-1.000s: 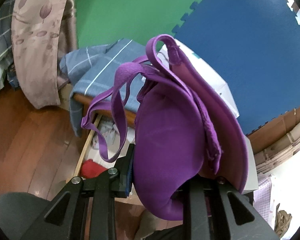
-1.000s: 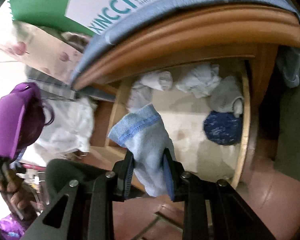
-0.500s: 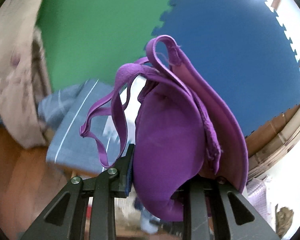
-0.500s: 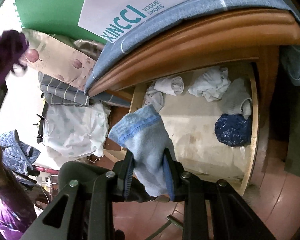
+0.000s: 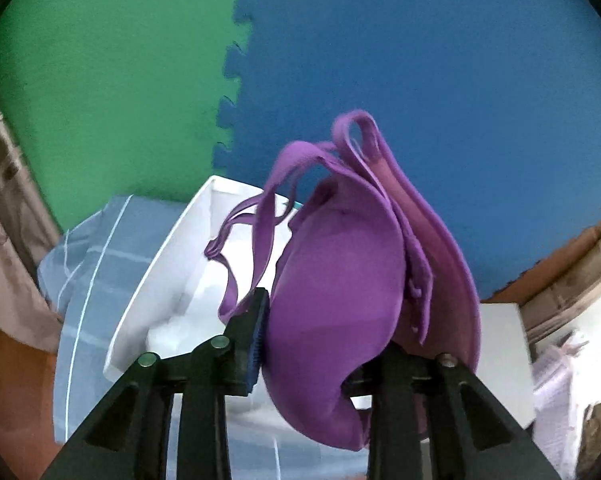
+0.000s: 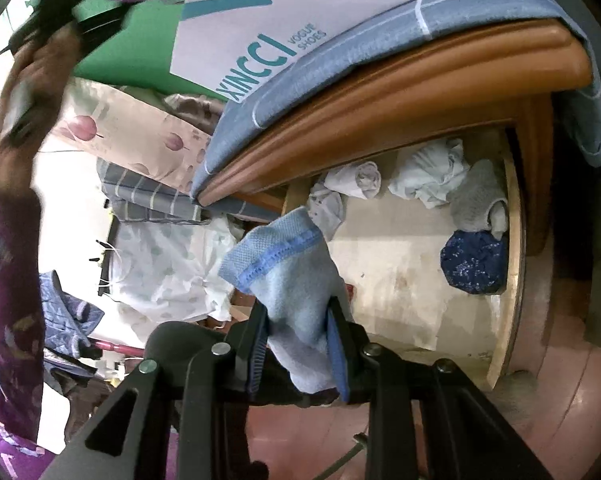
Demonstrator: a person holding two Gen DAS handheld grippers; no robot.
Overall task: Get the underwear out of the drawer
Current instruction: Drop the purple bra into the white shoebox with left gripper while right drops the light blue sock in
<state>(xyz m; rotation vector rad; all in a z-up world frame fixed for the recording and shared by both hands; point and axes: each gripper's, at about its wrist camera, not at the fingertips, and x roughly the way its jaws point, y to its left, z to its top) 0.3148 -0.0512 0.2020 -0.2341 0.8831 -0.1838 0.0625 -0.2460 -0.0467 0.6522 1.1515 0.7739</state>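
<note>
Underwear run, both hands loaded. Left tool [image 5: 320,344] is clamped on a purple padded bra [image 5: 352,288], cups squashed between the fingers with the straps flopping out ahead of the tips. It's lifted high, and just beyond and below the tips is a white cardboard shoe box [image 5: 172,280], open side up, on a blue-grey checked cloth [image 5: 96,264]. My guess is the box is where the stuff gets dumped, which would explain carrying the bra up there.

Right tool [image 6: 296,344] is pinched on a light blue knit pair of underwear [image 6: 284,280], fabric standing up out of the fingers with the darker blue waistband at the top. It's held clear of the open wooden drawer [image 6: 514,264], which sits ahead and to the right of the tips, so that piece counts as out already, I'd say.

Still in the drawer, out past the right tool: a white rolled piece [image 6: 360,180], a crumpled white piece [image 6: 428,178], a grey one [image 6: 476,200] and a dark blue speckled bundle [image 6: 474,260] against the far side rail. So plenty left to pull.

Only risk I see is those loose bra straps snagging on the box edge on the way in.
</note>
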